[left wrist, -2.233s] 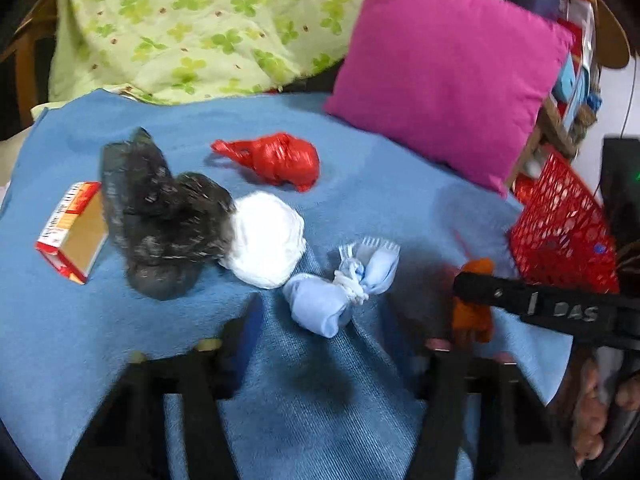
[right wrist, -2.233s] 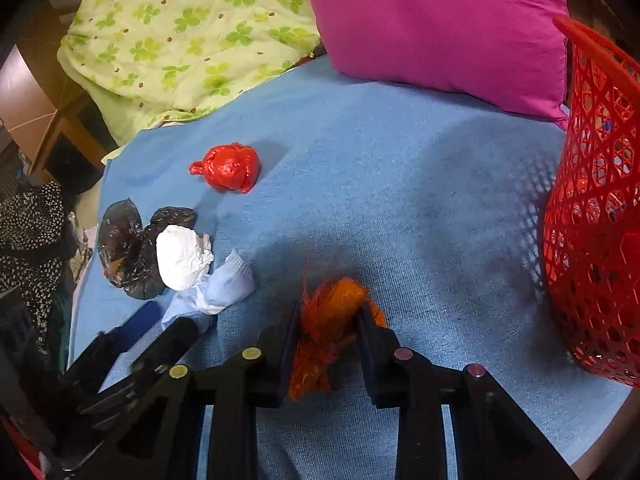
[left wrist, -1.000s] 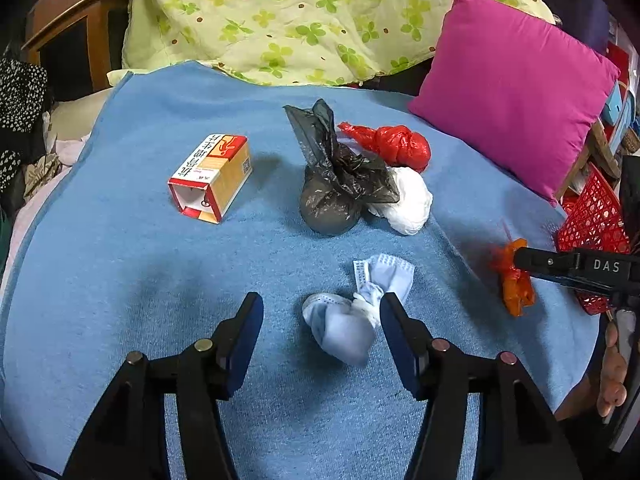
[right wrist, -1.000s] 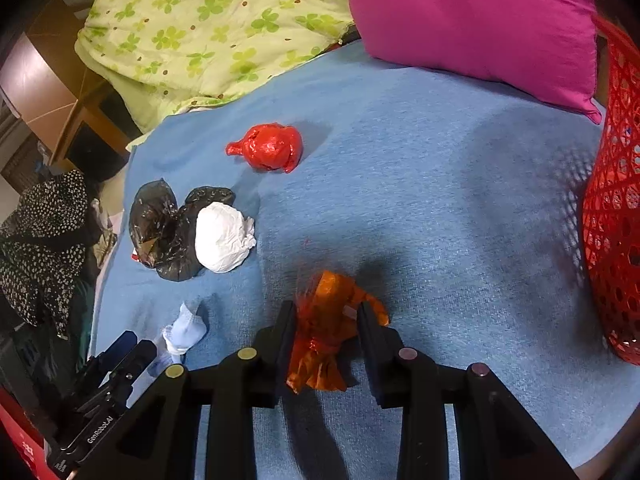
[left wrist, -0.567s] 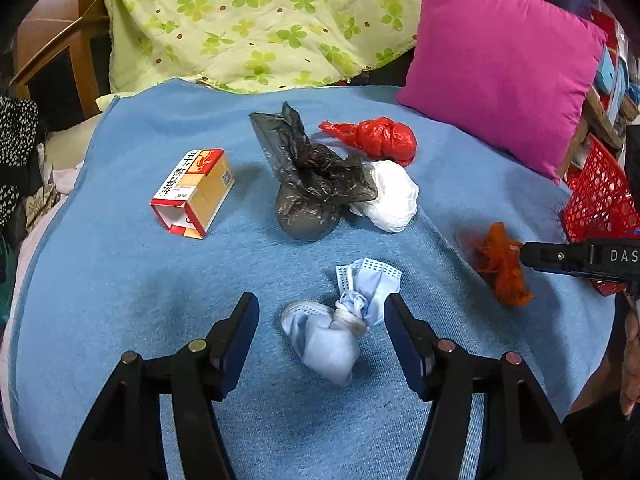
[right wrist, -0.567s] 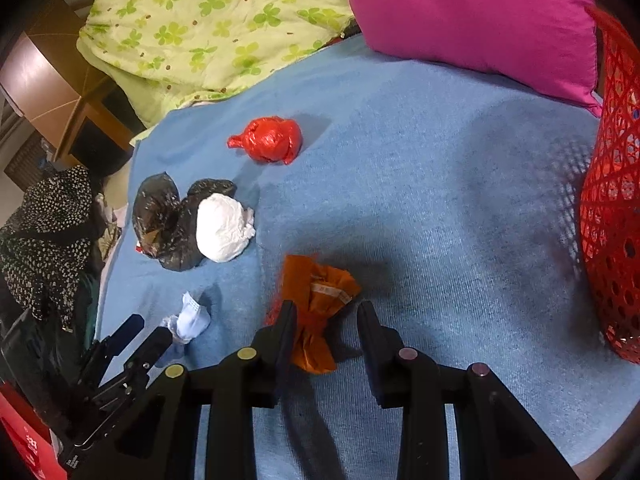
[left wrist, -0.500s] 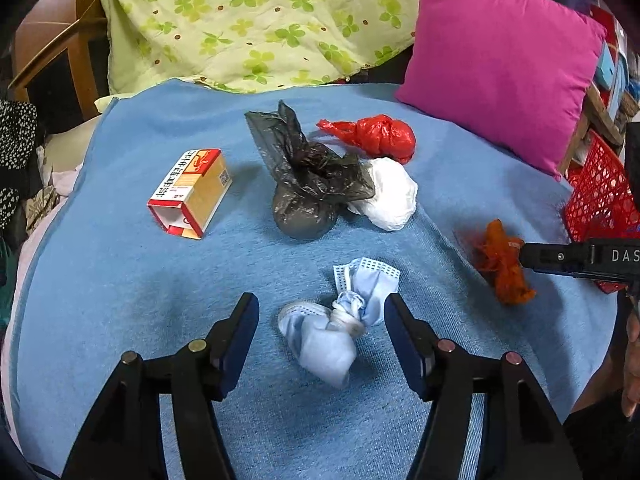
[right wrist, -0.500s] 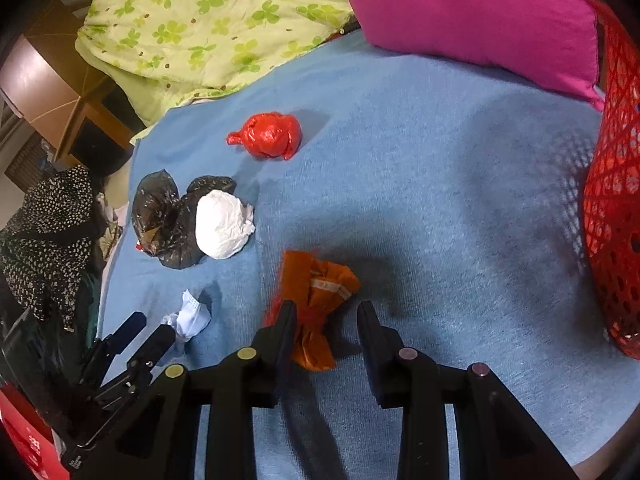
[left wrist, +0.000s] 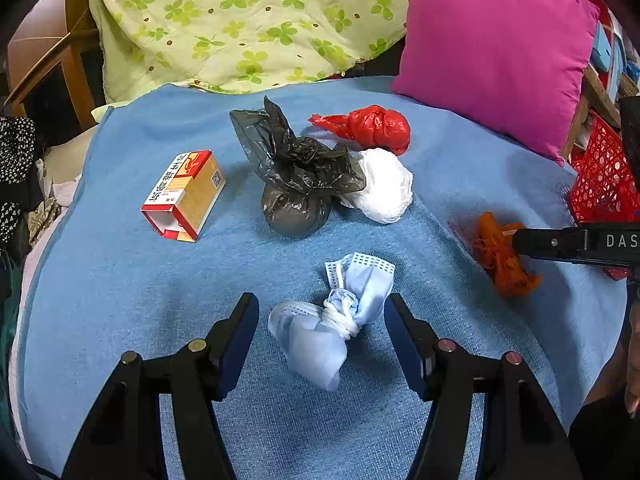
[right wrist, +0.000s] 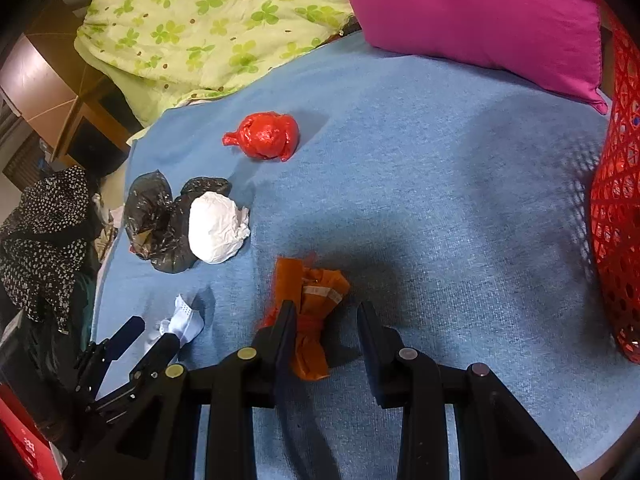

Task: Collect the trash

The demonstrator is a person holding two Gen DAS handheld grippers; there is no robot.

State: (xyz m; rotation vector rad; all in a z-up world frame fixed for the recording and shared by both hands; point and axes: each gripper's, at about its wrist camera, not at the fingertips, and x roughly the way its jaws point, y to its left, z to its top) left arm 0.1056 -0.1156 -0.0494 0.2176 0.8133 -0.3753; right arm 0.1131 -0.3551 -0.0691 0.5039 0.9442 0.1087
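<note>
Trash, left wrist view: the knotted pale-blue face-mask bundle (left wrist: pixel 316 332) lies on the blue blanket (left wrist: pixel 120 280), squarely between the two fingers of the left gripper (left wrist: pixel 322 300). The jaws stand wide apart. There is bare blanket on both sides of the bundle and neither pad touches it, so nothing is held.

Beyond the fingertips, a knotted black plastic bag (left wrist: pixel 296 188) touches a crumpled white plastic wad (left wrist: pixel 386 190). A knotted red plastic bag (left wrist: pixel 370 126) sits just behind the wad. A red-and-tan cardboard carton (left wrist: pixel 184 194) lies on its side to the left, apart from the bags.

At right, the tip of the right gripper (left wrist: pixel 520 240) overlaps a crumpled orange net bundle (left wrist: pixel 500 264). A red mesh basket (left wrist: pixel 600 176) stands at the blanket's right edge, below a magenta cushion (left wrist: pixel 492 48). A green clover-print quilt (left wrist: pixel 240 20) is heaped at the back.

Right wrist view: the right gripper's jaws are drawn in to a narrow gap. The orange net bundle lies on the blanket within that gap, against the inner face of the left-hand finger and partly hidden by it. Blanket shows between the bundle and the other finger, so no clamp is evident. The basket wall is well to the right. The mask bundle shows at lower left, between the left gripper's fingers.
</note>
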